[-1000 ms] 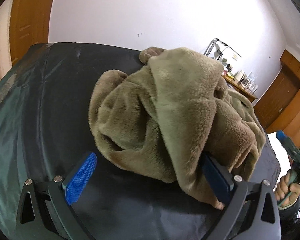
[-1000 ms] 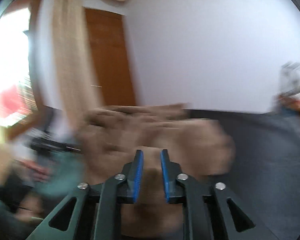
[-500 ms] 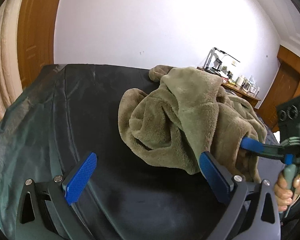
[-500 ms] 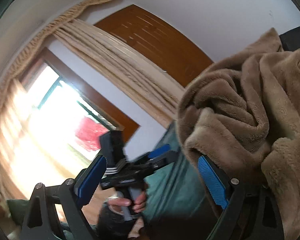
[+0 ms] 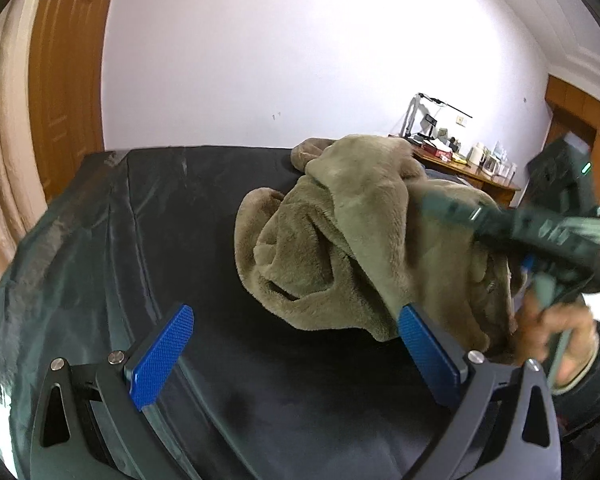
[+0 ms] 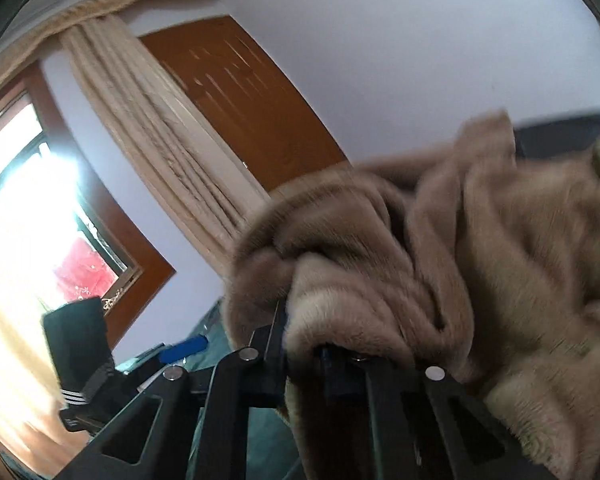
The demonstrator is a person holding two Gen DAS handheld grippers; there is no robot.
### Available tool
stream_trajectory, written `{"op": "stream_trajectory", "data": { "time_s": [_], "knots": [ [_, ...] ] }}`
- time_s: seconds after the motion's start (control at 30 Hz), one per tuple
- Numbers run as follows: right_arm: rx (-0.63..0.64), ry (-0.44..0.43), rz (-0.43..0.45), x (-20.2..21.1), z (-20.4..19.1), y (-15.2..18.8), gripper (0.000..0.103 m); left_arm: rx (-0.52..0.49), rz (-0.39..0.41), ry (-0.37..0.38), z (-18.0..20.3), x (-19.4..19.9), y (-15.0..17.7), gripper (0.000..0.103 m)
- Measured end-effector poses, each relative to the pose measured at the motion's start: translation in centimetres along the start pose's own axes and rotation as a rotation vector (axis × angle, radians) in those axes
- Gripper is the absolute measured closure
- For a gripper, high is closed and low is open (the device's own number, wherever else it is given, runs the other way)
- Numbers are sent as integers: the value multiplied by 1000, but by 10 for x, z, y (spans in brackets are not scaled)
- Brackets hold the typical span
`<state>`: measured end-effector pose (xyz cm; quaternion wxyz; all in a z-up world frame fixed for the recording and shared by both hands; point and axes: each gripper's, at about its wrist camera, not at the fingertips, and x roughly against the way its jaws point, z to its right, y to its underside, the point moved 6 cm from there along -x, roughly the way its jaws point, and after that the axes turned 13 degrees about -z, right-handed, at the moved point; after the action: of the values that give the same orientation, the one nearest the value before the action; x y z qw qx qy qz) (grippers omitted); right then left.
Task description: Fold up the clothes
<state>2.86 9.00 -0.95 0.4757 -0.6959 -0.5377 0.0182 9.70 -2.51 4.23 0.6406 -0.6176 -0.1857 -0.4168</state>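
A crumpled brown plush garment (image 5: pixel 340 240) lies heaped on the dark covered surface (image 5: pixel 140 240), right of centre. My left gripper (image 5: pixel 296 320) stands open just in front of the heap, its right pad (image 5: pixel 428 356) beside the garment's near edge, nothing between the pads. In the left wrist view the right gripper's dark body (image 5: pixel 548 224), blurred and held by a hand (image 5: pixel 560 340), reaches into the heap from the right. In the right wrist view my right gripper (image 6: pixel 300 336) is shut on a fold of the garment (image 6: pixel 440 260), which hides the pads.
A wooden desk (image 5: pixel 460 164) with small items stands at the back right. A wooden door (image 5: pixel 68 80) and beige curtain (image 5: pixel 0 140) are at the left, and a bright window (image 6: pixel 20 200) is beyond. The left gripper's body (image 6: pixel 84 344) shows low in the right wrist view.
The right gripper was open beside the heap half a second ago; now it has closed on a fold of the garment. The left gripper has drawn back slightly and stays open.
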Motion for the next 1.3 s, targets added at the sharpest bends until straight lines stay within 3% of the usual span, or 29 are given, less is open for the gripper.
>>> {"op": "stream_trajectory", "data": {
  "time_s": [0.17,0.37,0.47,0.63,1.07,1.17,1.3],
  "knots": [
    [201,15,158,64,-39,-16,91,-86,44,-4,20,9,-11,0],
    [254,0,265,126,-57,-23,91,-228,119,4,56,28,-28,0],
    [266,-4,272,144,-58,-19,91,-362,173,15,86,42,-37,0],
    [269,-1,264,158,-58,-9,91,-625,271,-43,137,54,-53,0],
    [293,-30,250,184,-68,7,91,-965,221,-44,195,35,-74,0],
    [302,-39,243,185,-68,14,91,-1002,211,-30,203,32,-72,0],
    [285,-39,254,192,-62,17,91,-970,182,4,214,30,-76,1]
  ]
}}
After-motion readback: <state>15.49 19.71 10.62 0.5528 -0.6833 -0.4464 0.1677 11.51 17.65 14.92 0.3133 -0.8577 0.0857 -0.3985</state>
